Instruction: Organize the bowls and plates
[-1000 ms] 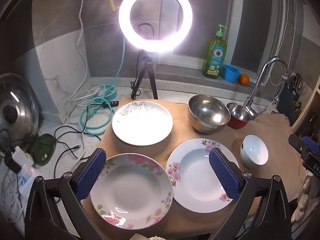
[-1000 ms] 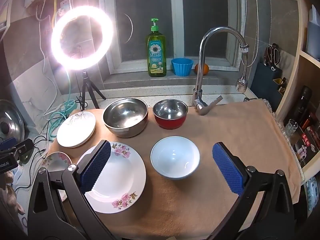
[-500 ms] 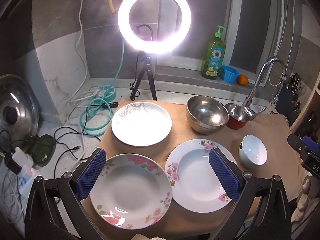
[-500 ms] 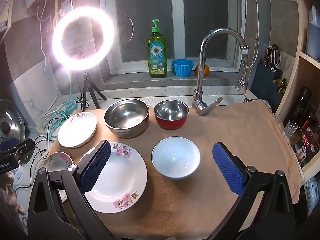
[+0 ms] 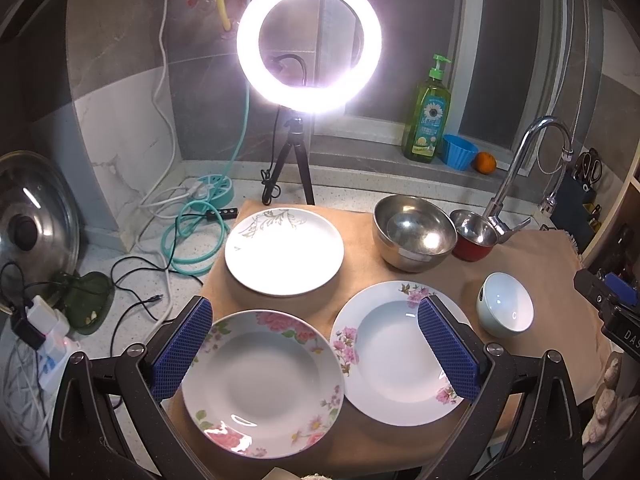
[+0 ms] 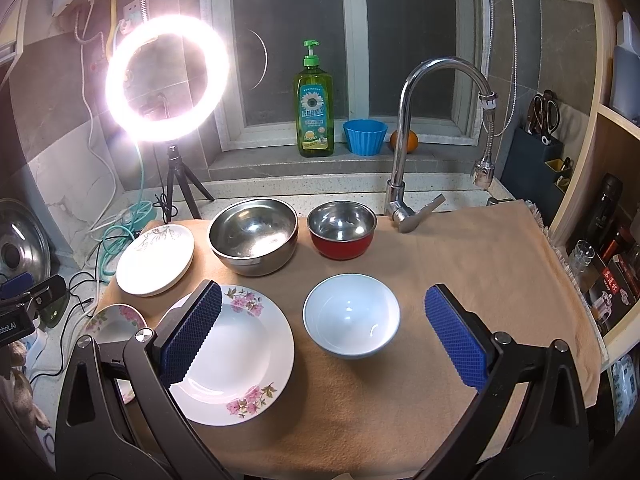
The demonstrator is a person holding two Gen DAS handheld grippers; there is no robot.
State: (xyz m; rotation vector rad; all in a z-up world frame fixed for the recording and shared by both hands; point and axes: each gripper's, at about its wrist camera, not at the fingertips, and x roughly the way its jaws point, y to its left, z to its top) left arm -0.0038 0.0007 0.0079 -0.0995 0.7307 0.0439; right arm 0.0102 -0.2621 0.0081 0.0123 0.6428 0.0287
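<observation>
On a tan cloth [image 6: 460, 264] lie two pink-flowered deep plates, one near left [image 5: 260, 384] and one to its right [image 5: 392, 356], also in the right wrist view [image 6: 240, 360]. A flat white plate [image 5: 284, 252] sits behind them. A large steel bowl [image 6: 254, 236], a red steel-lined bowl [image 6: 342, 230] and a white bowl [image 6: 352, 316] stand further right. My left gripper [image 5: 316, 352] is open above the two flowered plates. My right gripper [image 6: 324, 340] is open above the white bowl. Both are empty.
A lit ring light on a tripod [image 5: 308, 44] stands at the back left, with cables [image 5: 188, 232] and a pot lid [image 5: 32, 224] left of the cloth. A tap [image 6: 420, 136] rises behind the bowls. A soap bottle [image 6: 314, 108] stands on the sill. Shelves [image 6: 608, 216] are on the right.
Both views have shifted only slightly; the grippers stay open and the dishes have not moved.
</observation>
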